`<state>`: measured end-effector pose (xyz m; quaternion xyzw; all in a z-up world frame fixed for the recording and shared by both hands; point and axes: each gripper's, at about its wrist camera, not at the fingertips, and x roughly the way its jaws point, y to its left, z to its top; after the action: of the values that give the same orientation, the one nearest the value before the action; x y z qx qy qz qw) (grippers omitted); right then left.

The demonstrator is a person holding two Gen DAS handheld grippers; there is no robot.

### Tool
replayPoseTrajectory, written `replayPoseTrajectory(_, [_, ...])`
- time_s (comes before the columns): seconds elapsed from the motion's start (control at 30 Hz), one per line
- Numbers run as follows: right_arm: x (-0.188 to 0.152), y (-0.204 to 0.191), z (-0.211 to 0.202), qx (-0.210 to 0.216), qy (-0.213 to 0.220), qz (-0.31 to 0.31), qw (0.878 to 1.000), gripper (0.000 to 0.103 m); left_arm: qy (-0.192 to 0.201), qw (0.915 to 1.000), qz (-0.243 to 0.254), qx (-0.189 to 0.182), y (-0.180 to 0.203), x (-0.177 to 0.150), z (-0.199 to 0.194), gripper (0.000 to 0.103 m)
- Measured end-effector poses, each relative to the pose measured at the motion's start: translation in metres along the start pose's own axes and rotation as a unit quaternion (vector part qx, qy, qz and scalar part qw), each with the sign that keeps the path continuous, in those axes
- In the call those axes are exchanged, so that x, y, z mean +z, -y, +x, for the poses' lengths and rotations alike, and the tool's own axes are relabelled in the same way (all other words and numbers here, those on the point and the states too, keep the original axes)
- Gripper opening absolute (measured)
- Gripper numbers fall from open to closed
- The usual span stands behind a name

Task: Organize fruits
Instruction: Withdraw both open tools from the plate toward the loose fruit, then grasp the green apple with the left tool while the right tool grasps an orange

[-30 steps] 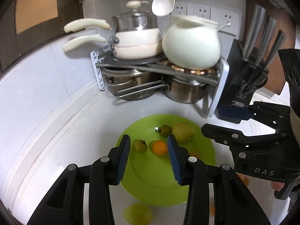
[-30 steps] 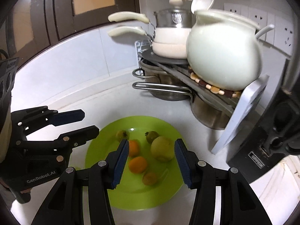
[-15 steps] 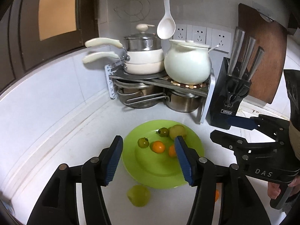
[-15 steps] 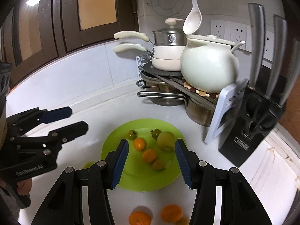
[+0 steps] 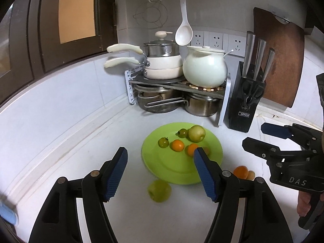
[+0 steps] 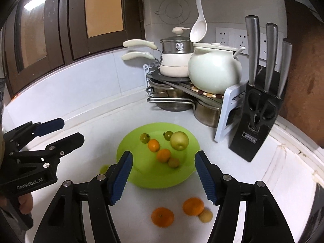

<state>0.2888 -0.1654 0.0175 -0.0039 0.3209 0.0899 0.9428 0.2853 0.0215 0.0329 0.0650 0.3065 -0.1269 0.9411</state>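
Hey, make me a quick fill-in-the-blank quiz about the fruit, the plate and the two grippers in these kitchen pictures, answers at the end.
1. The plate holding the fruit is ____ in colour.
2. The green apple in front of the plate lies on the ____, not on the plate.
3. The left gripper and right gripper both have their jaws ____, holding nothing.
4. The ladle hangs from a hook above the white ____.

Answers: green; counter; open; pot
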Motion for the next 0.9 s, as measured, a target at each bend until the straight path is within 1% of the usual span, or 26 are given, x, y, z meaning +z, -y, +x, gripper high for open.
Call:
replayPoseTrajectory(0.07, [-0.006, -0.002, -0.003, -0.001, -0.003, 0.005, 1.0, 0.066, 0.001, 1.0, 0.003, 0.002, -0.002, -0.006, -0.004, 0.07])
replayPoseTrajectory(0.23, [-0.022, -0.006, -0.009, -0.014, 0.0, 0.017, 1.0, 0.067, -0.003, 0.9999, 0.005, 0.009, -0.007, -0.019, -0.009, 0.07])
replayPoseTrajectory(0.47, [-0.043, -0.012, -0.008, -0.026, -0.012, 0.024, 0.999, 0.067, -0.014, 0.9999, 0.002, 0.006, -0.01, -0.038, -0.008, 0.07])
replayPoseTrajectory(0.6, [-0.051, -0.013, -0.003, -0.027, -0.027, 0.029, 0.999, 0.067, -0.022, 0.9997, 0.006, -0.005, -0.009, -0.05, -0.002, 0.07])
replayPoseTrajectory(0.73, [-0.06, -0.012, 0.004, -0.019, -0.045, 0.041, 0.998, 0.067, -0.036, 0.9992, 0.005, -0.016, -0.008, -0.059, 0.007, 0.07])
replayPoseTrajectory(0.77, [-0.062, -0.012, 0.006, -0.018, -0.048, 0.041, 0.998, 0.067, -0.031, 0.9993, 0.005, -0.021, -0.009, -0.06, 0.009, 0.07])
replayPoseTrajectory(0.9, [-0.067, -0.011, 0.014, -0.021, -0.06, 0.044, 0.997, 0.067, -0.035, 0.999, 0.005, -0.025, -0.011, -0.067, 0.018, 0.07])
